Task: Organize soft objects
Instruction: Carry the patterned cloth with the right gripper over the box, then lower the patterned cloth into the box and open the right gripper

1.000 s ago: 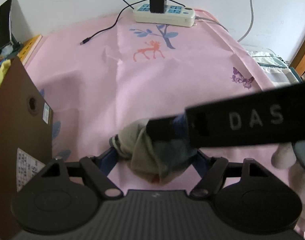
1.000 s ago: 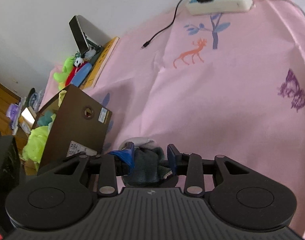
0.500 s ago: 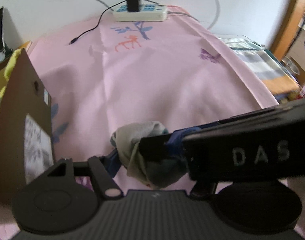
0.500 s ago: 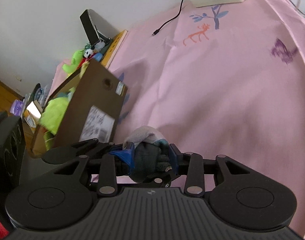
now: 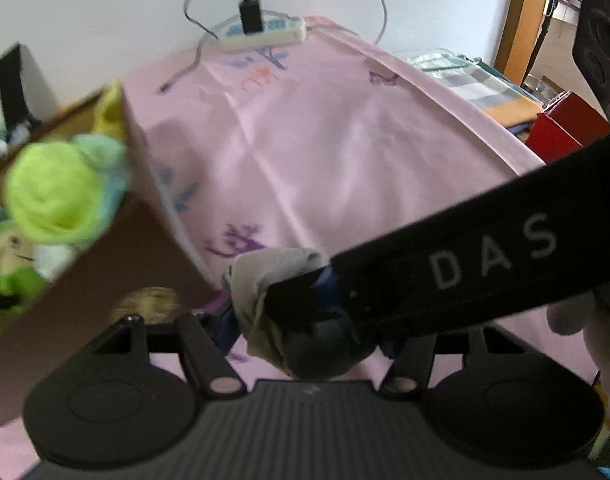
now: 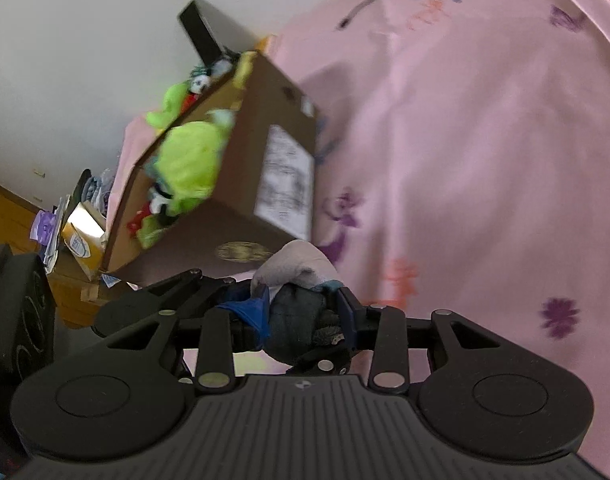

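Label [image 6: 287, 176] visible from right wrist only

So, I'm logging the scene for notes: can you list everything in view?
rolled sock bundle: one, grey and beige, between both grippers' fingers
cardboard box: one, brown, left side of the bed
plush toys: several, mostly lime green, inside the box
bedsheet: one, pink with printed deer and flowers
power strip: one, white, far edge, black charger plugged in
red box: one, right of the bed
left hand-held gripper: black, jaws just closing around the bundle
right hand-held gripper: black, clamped on the bundle
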Demonstrator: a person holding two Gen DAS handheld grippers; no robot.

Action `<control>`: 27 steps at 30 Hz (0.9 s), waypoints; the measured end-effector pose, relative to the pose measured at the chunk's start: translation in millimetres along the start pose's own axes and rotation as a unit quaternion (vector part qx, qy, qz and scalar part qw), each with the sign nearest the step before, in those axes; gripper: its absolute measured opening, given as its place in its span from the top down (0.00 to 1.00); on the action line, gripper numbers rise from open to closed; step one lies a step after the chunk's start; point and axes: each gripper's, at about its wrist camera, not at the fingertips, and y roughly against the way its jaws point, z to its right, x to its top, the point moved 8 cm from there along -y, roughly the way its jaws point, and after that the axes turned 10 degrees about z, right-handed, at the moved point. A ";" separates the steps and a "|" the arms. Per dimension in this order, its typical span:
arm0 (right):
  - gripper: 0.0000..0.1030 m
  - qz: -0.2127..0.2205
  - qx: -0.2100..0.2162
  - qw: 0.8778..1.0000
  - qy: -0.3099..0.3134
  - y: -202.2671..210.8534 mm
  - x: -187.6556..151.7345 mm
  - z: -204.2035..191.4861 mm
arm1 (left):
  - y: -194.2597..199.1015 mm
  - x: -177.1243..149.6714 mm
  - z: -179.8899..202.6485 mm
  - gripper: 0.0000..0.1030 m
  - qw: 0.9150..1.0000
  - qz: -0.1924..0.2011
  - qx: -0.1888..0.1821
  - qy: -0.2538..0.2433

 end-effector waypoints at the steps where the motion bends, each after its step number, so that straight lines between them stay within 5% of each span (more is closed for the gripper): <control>1: 0.79 0.008 0.002 1.000 0.004 -0.6 0.5 -8.9 | 7.6 2.5 -6.2 0.40 1.000 0.009 0.003 -0.005; 14: 0.79 0.143 0.064 0.984 0.081 -12.2 38.2 -119.1 | 79.4 52.1 -95.7 0.40 0.989 0.124 0.058 -0.059; 22: 0.79 0.167 0.037 0.984 0.057 -35.9 55.6 -114.6 | 51.6 59.9 -120.5 0.39 0.990 0.112 0.019 -0.081; 27: 0.79 0.167 0.009 0.983 0.071 -50.5 45.9 -103.0 | 28.6 42.8 -124.6 0.30 0.992 0.090 0.012 -0.091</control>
